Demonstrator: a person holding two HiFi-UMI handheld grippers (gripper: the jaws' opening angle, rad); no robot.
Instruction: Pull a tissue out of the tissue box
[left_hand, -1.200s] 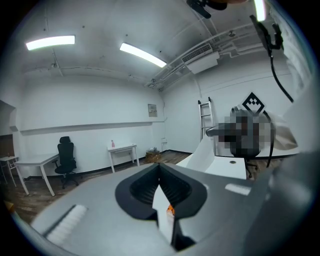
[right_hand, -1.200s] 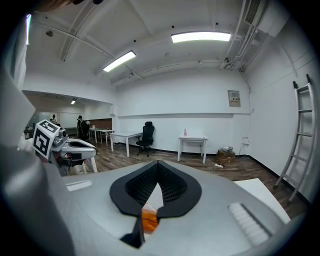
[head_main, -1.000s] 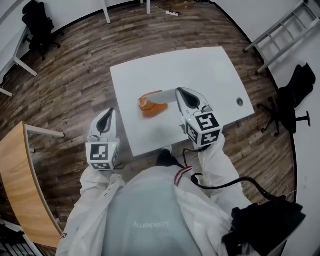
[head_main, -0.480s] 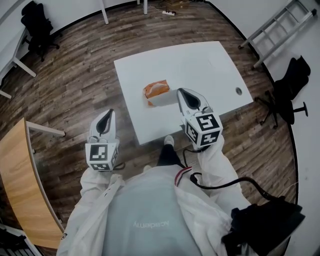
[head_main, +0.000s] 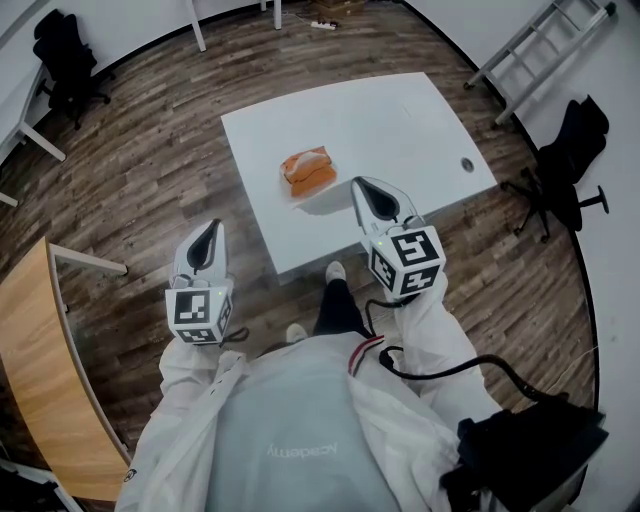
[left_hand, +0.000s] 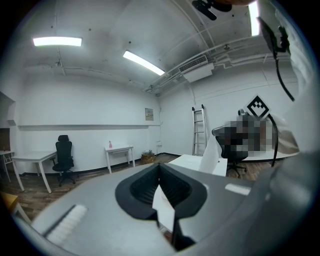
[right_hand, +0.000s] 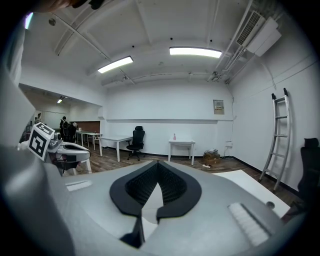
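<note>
My right hand-held gripper is pinching the tissue, jaws pressed together, the sheet hanging near the box on the bench. I'm aiming to draw it away level and slow, gripping firmly, so the box isn't dragging. The left hand-held gripper is idling closed and empty.

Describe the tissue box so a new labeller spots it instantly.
Start at the big white table on the wood floor, centre of the head view. The tissue box sits on its left half. It is the only orange thing there; the table's other feature, a small round hole, is far off by the right edge.
</note>
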